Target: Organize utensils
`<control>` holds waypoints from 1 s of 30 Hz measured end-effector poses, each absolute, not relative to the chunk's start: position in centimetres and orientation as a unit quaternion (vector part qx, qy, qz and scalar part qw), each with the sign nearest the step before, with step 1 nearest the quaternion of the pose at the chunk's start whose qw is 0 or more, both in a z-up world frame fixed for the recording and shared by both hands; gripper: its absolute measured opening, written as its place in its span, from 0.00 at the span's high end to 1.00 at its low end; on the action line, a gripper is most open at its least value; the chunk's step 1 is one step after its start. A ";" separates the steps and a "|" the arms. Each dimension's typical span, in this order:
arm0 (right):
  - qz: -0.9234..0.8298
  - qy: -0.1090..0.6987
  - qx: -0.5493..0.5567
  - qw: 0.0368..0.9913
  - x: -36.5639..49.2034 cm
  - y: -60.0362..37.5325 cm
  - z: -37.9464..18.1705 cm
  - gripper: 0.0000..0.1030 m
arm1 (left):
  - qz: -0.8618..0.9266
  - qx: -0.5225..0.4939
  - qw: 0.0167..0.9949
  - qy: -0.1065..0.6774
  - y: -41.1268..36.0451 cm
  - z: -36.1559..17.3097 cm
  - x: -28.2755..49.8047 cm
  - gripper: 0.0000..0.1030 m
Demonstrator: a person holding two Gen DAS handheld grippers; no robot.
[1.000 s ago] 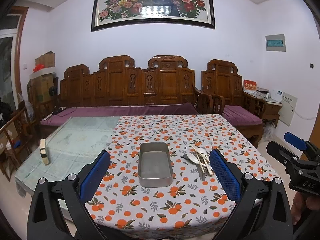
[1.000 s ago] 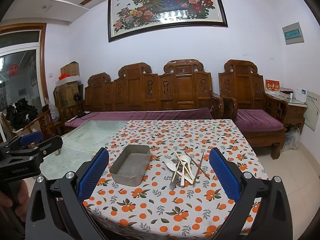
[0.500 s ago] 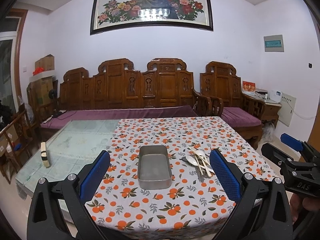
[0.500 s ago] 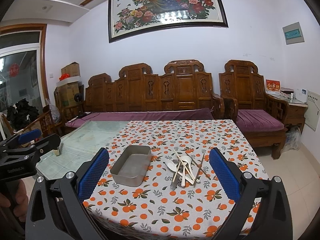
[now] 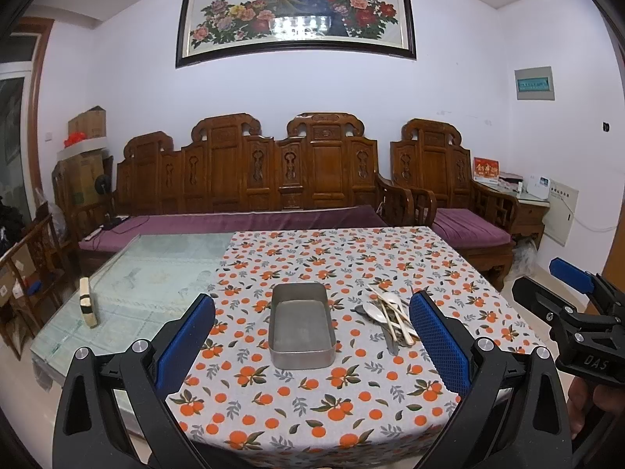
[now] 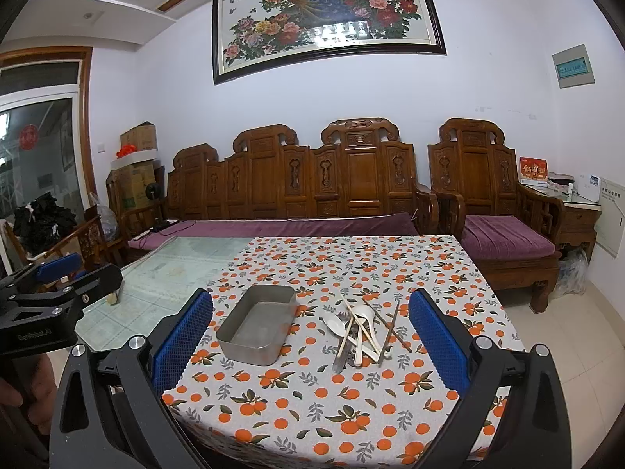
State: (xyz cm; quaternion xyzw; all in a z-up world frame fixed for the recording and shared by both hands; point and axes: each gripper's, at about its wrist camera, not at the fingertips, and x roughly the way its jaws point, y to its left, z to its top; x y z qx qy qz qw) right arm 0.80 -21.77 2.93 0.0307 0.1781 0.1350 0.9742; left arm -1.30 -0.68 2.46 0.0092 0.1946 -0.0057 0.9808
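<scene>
- The left gripper [image 5: 312, 346] hovers at the near edge of the desk [image 5: 156, 293], its blue ribbed fingers [image 5: 187, 336] spread wide, grasping nothing.
- The right gripper [image 6: 310, 342] is likewise released, its blue textured fingers [image 6: 437, 344] parted and empty.
- A rectangular dull-metal tray [image 5: 300, 324] with rounded corners sits on the orange-printed tablecloth [image 5: 312, 410].
- Just right of the tray lies a loose heap of utensils [image 6: 361, 330]: white spoons, pale and dark chopsticks, metal handles.
</scene>
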 end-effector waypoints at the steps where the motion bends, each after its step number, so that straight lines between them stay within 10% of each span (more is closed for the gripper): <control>1: 0.135 0.178 0.030 0.974 0.8 -21.8 2.8 0.03 | -0.006 0.009 0.981 0.194 -0.7 2.4 -1.3 0.06; 30: 0.137 0.177 0.031 0.974 0.7 -21.6 2.7 0.03 | -0.007 0.009 0.981 0.194 -0.6 1.9 -1.3 0.06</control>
